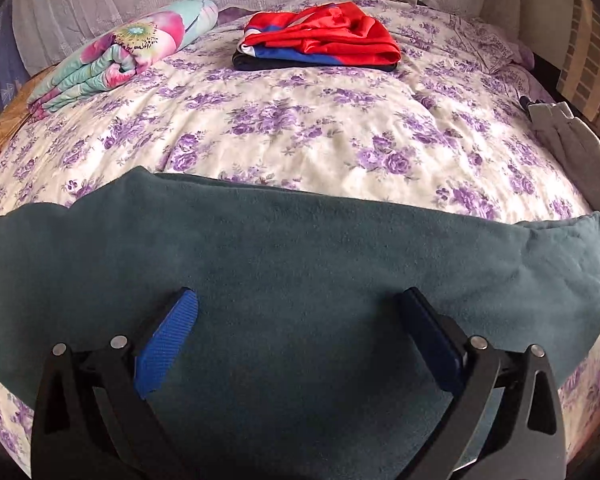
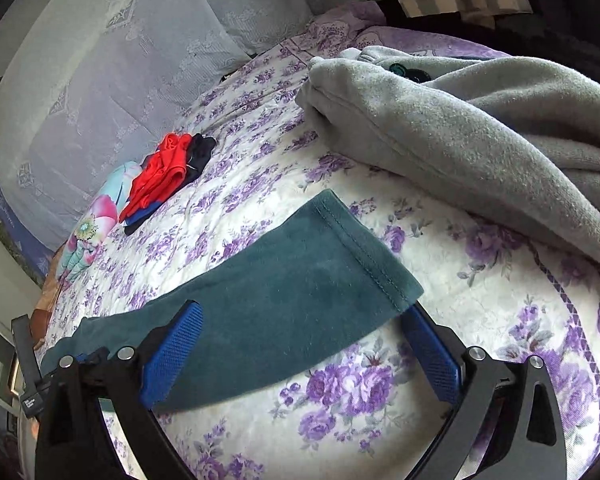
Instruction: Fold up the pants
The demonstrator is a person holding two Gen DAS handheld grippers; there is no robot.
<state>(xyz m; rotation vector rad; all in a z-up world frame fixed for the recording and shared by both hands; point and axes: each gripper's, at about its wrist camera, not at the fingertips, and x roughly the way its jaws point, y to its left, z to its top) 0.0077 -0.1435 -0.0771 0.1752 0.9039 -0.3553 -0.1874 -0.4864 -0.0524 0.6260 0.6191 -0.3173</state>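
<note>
Dark teal fleece pants (image 1: 300, 248) lie flat across the near part of the bed. My left gripper (image 1: 300, 300) is open just over the cloth, its blue-padded fingers (image 1: 168, 344) spread wide with fabric under them. In the right wrist view a hemmed leg end of the teal pants (image 2: 300, 292) points up and right. My right gripper (image 2: 304, 320) is open around that leg end, the left finger over the cloth and the right finger (image 2: 428, 344) beside the hem corner. Neither gripper pinches anything.
The bed has a white quilt with purple flowers (image 1: 300, 120). A folded red and blue garment (image 1: 320, 40) sits on a dark one at the back. A rolled floral blanket (image 1: 116, 56) lies back left. Grey fleece clothing (image 2: 480, 140) is heaped at the right.
</note>
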